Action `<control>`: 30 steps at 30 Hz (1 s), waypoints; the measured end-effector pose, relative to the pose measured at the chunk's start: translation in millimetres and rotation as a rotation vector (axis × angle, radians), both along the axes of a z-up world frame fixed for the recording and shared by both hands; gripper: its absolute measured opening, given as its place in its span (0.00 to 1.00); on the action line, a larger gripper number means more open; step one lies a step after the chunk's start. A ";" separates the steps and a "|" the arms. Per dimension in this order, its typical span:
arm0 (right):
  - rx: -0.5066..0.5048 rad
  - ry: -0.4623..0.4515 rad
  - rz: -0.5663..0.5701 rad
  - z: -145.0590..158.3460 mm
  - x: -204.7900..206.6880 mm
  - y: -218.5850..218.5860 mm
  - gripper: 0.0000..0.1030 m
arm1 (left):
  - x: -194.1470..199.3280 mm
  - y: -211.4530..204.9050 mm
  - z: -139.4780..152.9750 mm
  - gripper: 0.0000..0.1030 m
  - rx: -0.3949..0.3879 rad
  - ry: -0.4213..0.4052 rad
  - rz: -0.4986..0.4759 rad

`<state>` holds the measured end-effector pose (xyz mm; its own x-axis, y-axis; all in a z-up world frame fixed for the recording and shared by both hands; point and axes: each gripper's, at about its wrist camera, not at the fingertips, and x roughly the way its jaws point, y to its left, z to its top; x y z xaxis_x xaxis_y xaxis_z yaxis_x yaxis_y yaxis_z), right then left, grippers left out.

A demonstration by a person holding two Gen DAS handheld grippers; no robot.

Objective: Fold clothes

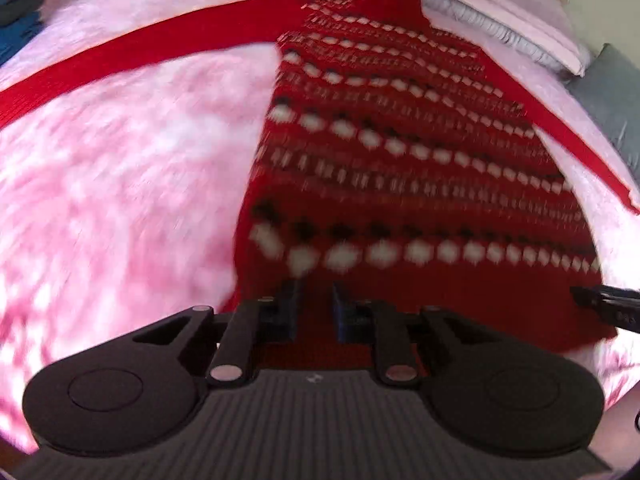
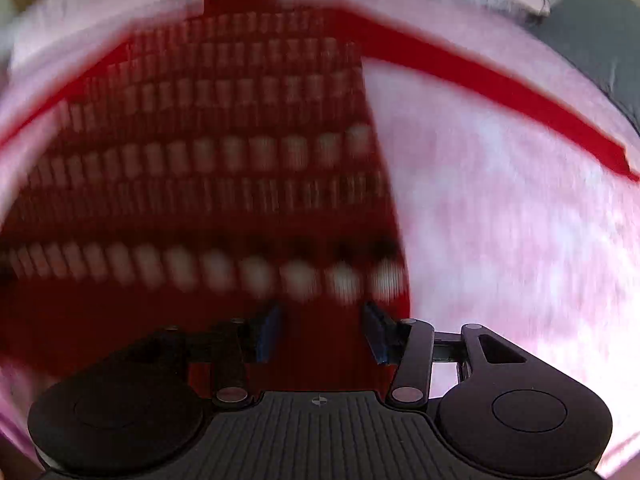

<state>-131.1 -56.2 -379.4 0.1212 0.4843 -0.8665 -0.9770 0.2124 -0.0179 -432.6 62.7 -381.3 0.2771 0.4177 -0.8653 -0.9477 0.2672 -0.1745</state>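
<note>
Flat on pink bedspread (image 1: 120,184): red patterned sweater (image 1: 400,184), sleeves spread.

The sweater (image 1: 400,168) is red knit, crossed by bands of white and dark dots and small white marks. It lies spread flat on a pink mottled bedspread (image 1: 120,184), hem nearest, neck far, toward the pillows. Both plain red sleeves stretch out straight to either side. The hem band is plain red. Both views are motion-blurred.
</note>
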 end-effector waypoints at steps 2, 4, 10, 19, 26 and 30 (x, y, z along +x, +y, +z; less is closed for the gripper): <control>0.004 0.018 -0.043 -1.4 0.9 -29.0 0.47 | -6.0 -21.2 2.1 0.13 -0.022 0.018 0.041; -0.002 0.037 -0.048 2.2 0.4 -50.2 0.47 | -7.4 -38.2 7.7 0.13 -0.046 0.043 0.077; -0.172 0.173 -0.050 28.8 19.7 -86.9 0.48 | 16.8 -99.2 60.1 0.15 -0.113 0.139 0.194; -0.033 0.211 -0.037 159.0 51.5 -110.3 0.48 | 50.6 -165.1 187.6 0.28 -0.012 0.101 0.214; 0.076 0.161 0.053 250.7 45.6 -144.0 0.49 | 60.6 -203.5 264.1 0.37 0.098 0.082 0.199; 0.074 0.153 0.094 267.3 35.8 -165.0 0.50 | 62.7 -223.7 281.9 0.37 0.116 0.093 0.193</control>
<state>-95.2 -221.2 -112.1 -0.0577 0.5506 -0.8328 -0.9827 0.1157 0.1446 -370.0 -161.0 -99.4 0.1043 0.5534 -0.8264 -0.9937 0.0930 -0.0631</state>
